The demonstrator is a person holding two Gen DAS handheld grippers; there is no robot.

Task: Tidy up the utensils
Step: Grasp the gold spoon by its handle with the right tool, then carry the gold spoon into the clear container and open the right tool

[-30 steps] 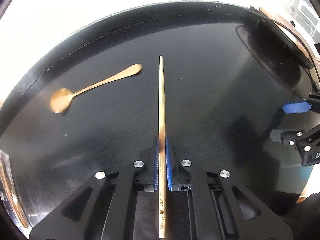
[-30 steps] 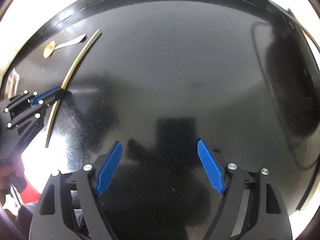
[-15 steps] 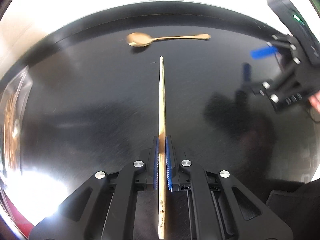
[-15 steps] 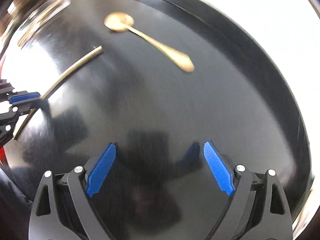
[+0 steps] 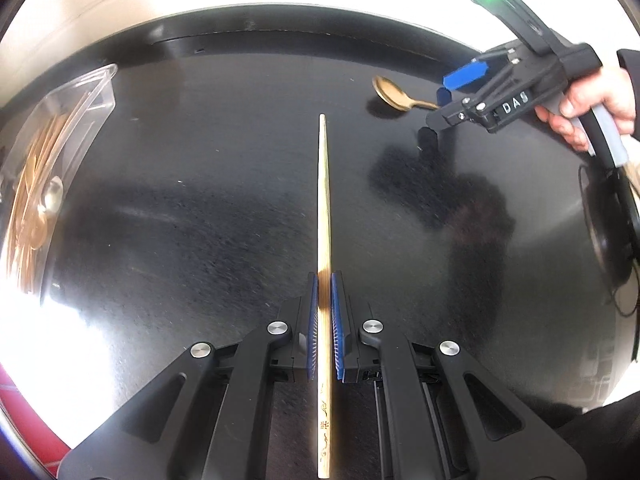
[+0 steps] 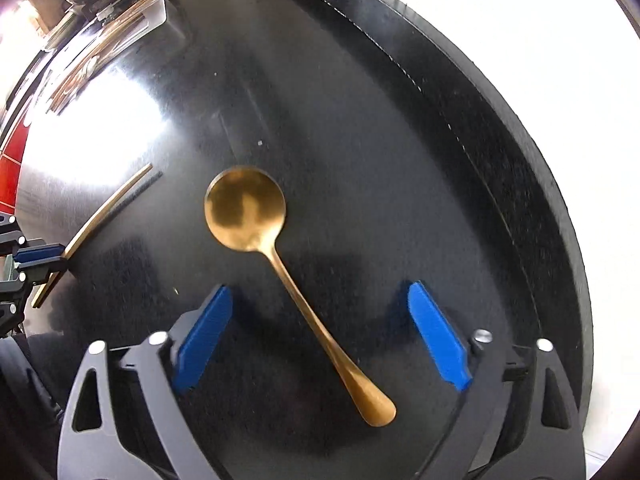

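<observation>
1. Step in hand: the gathering of loose utensils from the black counter (image 5: 200, 220) into the clear plastic container (image 5: 86, 92) standing at its left edge. That container already holds several gold-coloured utensils; their exact count cannot be made out.

2. Left gripper (image 5: 325, 320): jaws closed tight on a wooden chopstick (image 5: 325, 200), gripped well back along its length, so that the thin end projects forward over the counter and the decorated butt runs back behind the pads. The chopstick appears to be clear of the surface, though contact at its tip cannot be ruled out.

3. Right gripper (image 6: 320, 332): jaws standing wide and holding nothing. They have just been narrowing slightly, with no pad on anything. It is held by a person's hand (image 5: 588, 108), pointing steeply down.

4. Gold spoon (image 6: 280, 272): lying flat on the counter, bowl away from the right gripper and handle running back between the two open pads, touching neither. In the left wrist view only its bowl shows, beside that gripper.

5. Next move, as judged: the right gripper must descend until the pads bracket the narrow handle, then close squarely. The handle lies oblique to the jaws and low on a slick surface, so a slip or a skid is the risk.

6. The chopstick still awaits delivery to the container, well to the left.
</observation>
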